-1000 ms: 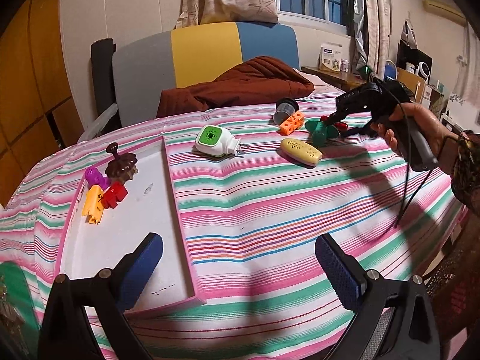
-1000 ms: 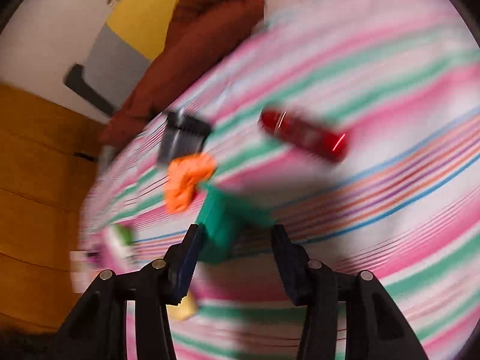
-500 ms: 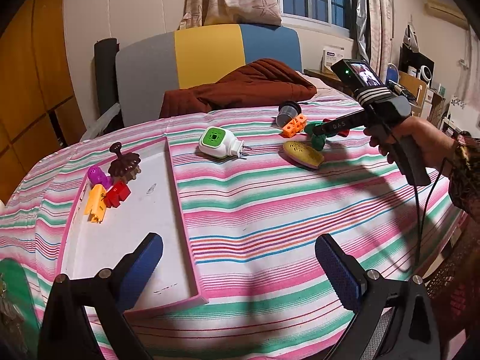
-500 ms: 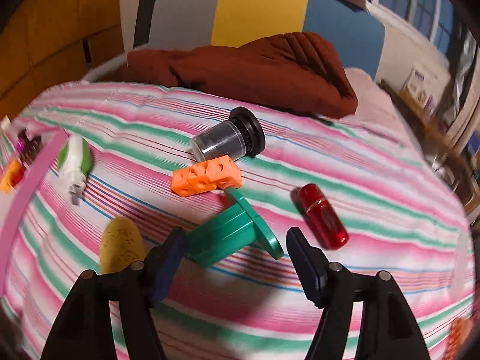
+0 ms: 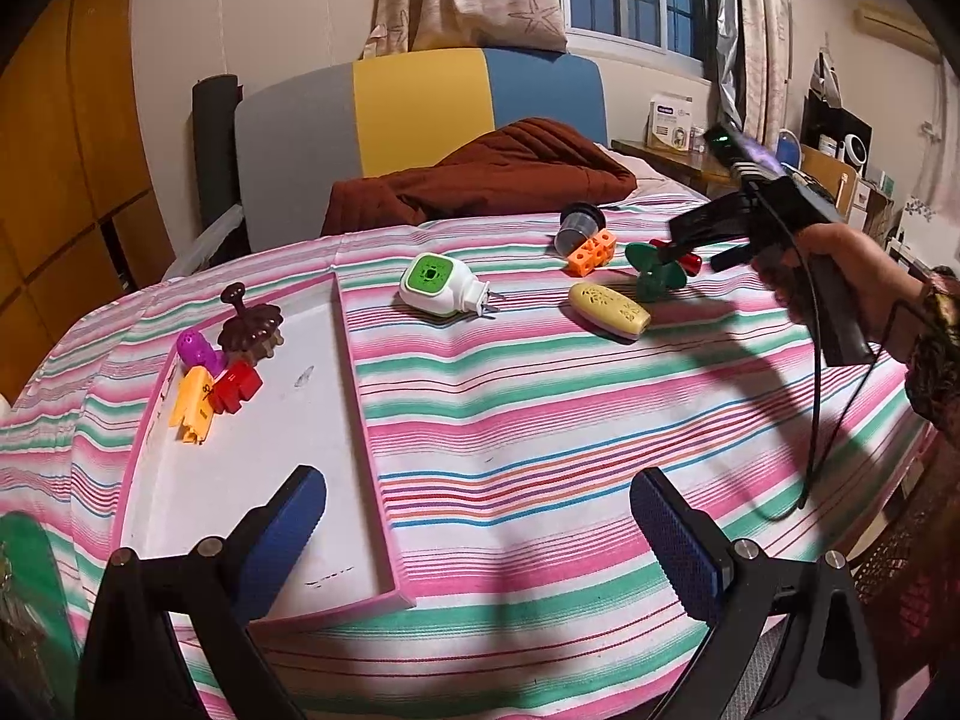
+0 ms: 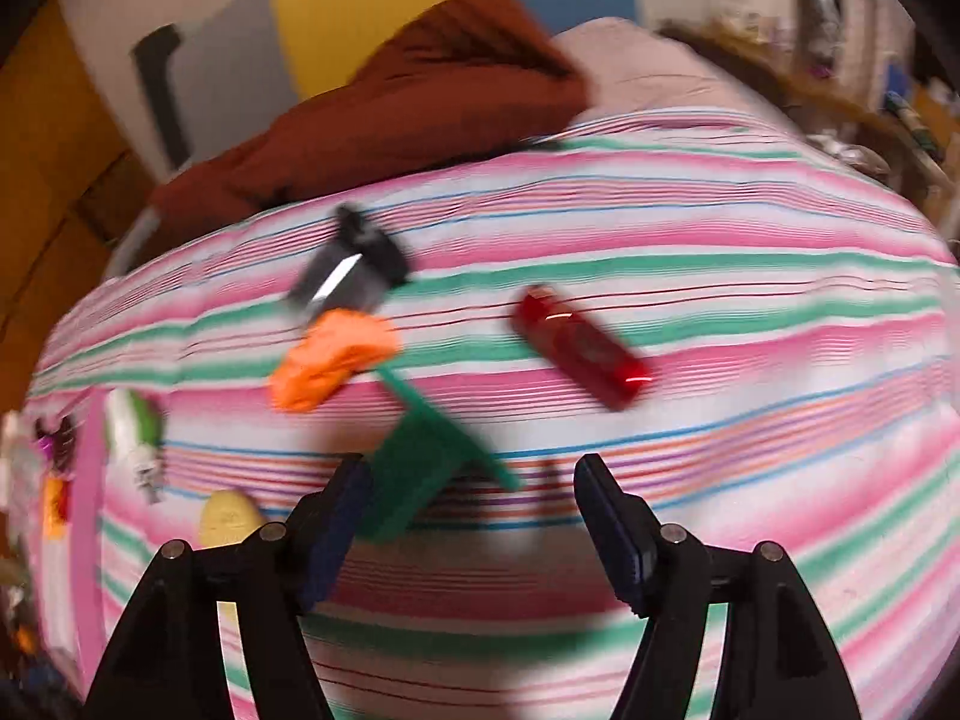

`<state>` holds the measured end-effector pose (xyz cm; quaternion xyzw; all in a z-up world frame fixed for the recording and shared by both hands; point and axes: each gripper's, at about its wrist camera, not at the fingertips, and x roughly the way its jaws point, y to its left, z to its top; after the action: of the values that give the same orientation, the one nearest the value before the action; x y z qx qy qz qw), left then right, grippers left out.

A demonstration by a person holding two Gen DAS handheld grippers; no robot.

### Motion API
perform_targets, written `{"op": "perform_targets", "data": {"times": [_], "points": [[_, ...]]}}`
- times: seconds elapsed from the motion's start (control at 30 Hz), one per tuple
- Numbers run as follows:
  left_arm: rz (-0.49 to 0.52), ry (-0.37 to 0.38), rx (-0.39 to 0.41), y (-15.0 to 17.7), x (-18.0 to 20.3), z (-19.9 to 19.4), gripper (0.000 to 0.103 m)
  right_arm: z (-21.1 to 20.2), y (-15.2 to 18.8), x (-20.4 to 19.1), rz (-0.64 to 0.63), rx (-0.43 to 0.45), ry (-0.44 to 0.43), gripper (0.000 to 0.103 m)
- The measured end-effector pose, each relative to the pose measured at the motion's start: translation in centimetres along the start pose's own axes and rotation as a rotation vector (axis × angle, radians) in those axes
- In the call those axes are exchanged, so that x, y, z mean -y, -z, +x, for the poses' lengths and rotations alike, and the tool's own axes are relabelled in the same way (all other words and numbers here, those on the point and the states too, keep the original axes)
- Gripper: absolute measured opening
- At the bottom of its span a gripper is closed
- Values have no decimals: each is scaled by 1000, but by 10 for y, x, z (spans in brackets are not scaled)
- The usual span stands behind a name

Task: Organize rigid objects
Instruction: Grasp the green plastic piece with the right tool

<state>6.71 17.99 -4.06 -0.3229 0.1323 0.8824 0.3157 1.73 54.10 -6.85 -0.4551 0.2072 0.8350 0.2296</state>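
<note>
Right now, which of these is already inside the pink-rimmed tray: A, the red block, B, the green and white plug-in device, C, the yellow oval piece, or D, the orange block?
A: the red block lies in the tray by a yellow piece; the other three lie on the striped cloth.

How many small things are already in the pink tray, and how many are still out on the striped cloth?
In the pink tray: 4 (purple piece, brown piece, yellow block, red block)
On the striped cloth: 6 (white-and-green plug, grey cup, orange block, green piece, red stick, yellow oval)
Total: 10
</note>
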Motion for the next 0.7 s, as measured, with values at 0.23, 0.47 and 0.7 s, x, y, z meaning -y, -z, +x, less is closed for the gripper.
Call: {"op": "perform_targets", "data": {"times": [0.23,0.47,0.7], "points": [[6,5,-9,0,3,4,102,-36,1,-14,-136,153,10,71],[-14,12,-11,0,1,4,102,3,0,-43,-322,81,81,71],[5,11,-2,0,6,2,102,16,-12,-21,-158,14,-77,61]]}}
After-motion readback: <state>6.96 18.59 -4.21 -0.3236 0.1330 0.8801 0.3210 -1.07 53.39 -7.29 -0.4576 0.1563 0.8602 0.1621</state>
